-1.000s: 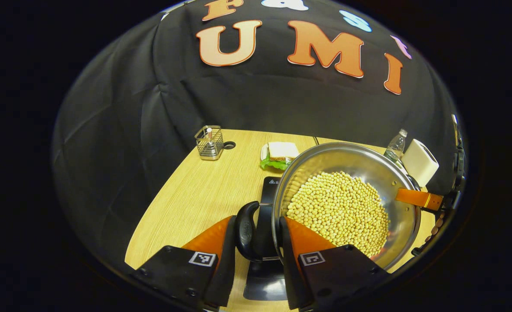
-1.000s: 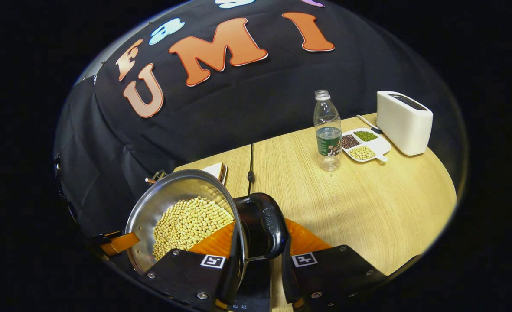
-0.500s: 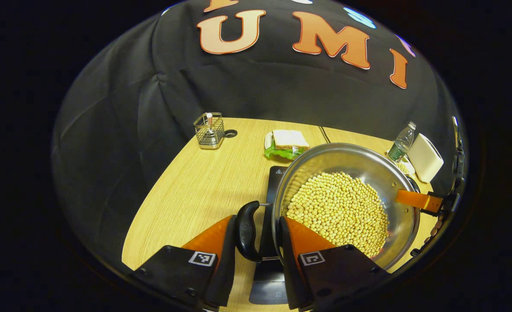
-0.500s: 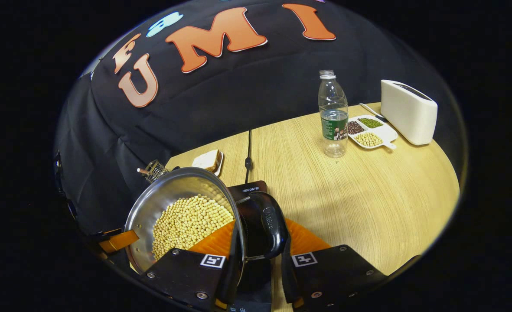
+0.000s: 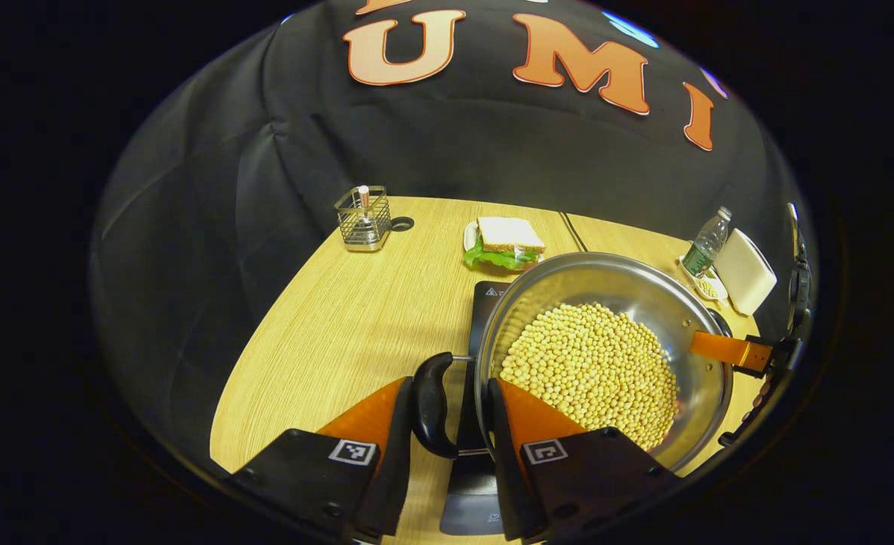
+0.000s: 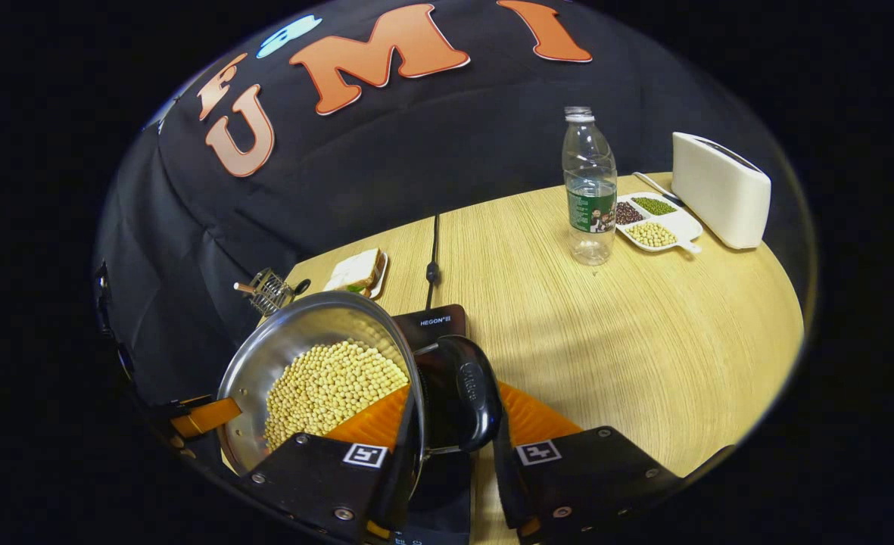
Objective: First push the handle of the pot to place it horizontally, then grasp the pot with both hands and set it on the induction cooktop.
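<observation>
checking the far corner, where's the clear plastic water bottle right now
In the right gripper view the clear plastic water bottle stands upright on the wooden table, far right side, just left of the white divided dish of beans and white toaster.

The left hand-held gripper (image 5: 450, 424) is clamping its two fingers across the pot's (image 5: 605, 303) rim and side handle, while the right hand-held gripper (image 6: 447, 439) is pinching the opposite rim and handle likewise, both pointing forward.

A staged kitchen in a recording booth: a black cloth wall (image 6: 416, 151) across the top, a wooden worktop (image 6: 643, 341) below with toaster (image 6: 721, 189), induction cooktop (image 6: 431, 324) and sandwich (image 5: 509, 238).
</observation>
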The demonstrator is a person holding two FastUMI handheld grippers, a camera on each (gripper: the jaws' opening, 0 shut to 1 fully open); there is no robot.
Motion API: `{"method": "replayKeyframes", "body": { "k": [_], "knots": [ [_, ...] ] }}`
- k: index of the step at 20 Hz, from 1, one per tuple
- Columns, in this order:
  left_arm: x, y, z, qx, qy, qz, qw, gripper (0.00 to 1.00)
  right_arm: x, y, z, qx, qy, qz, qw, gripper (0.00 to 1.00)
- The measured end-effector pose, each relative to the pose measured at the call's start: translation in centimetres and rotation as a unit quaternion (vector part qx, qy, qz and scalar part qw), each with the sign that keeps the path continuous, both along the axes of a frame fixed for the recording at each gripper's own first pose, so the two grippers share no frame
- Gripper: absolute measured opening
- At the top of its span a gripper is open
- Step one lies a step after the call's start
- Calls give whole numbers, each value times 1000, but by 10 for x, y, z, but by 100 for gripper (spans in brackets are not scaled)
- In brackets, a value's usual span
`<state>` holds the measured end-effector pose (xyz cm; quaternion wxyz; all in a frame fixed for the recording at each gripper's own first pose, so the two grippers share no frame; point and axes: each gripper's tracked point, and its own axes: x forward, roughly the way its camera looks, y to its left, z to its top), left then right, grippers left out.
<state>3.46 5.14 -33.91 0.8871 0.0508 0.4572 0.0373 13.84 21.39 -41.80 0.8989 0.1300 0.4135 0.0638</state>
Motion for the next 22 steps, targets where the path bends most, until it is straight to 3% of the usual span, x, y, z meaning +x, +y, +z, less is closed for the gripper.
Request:
{"method": "replayKeyframes", "body": {
  "k": [2,3,4,5,7,8,9,11,13,14,15,16,22],
  "knots": [
    [1,1,0,5,-3,-1,1000,63,0,2,2,5,-1,2,1000,53],
    [3,2,2,9,-7,0,1000,61,2,-1,5,2,-7,-1,1000,49],
    [4,2,4,11,-12,0,1000,67,4,-6,10,-6,-15,-4,1000,59],
    [5,1,8,14,-19,-2,1000,63,5,-10,16,-13,-25,-5,1000,68],
    [11,-1,17,17,-38,-8,999,75,8,-19,30,-19,-42,-9,999,84],
    [13,-3,22,20,-47,-12,999,89,8,-24,39,-20,-50,-13,998,89],
    [14,-3,27,25,-55,-14,998,93,8,-29,46,-22,-58,-17,998,94],
    [19,-7,44,35,-80,-20,996,97,5,-39,61,-28,-74,-19,997,95],
    [24,-13,61,32,-108,-22,993,92,2,-49,77,-36,-91,-19,995,95],
    [25,-19,68,27,-121,-23,992,97,-1,-54,86,-39,-100,-19,994,95],
    [26,-26,78,22,-133,-24,991,92,-4,-58,96,-42,-109,-19,993,95],
    [27,-32,90,21,-149,-26,988,97,-8,-64,107,-44,-120,-20,992,95],
    [26,-80,177,12,-247,-55,967,96,-27,-100,187,-66,-200,-29,977,95]
  ]
}}
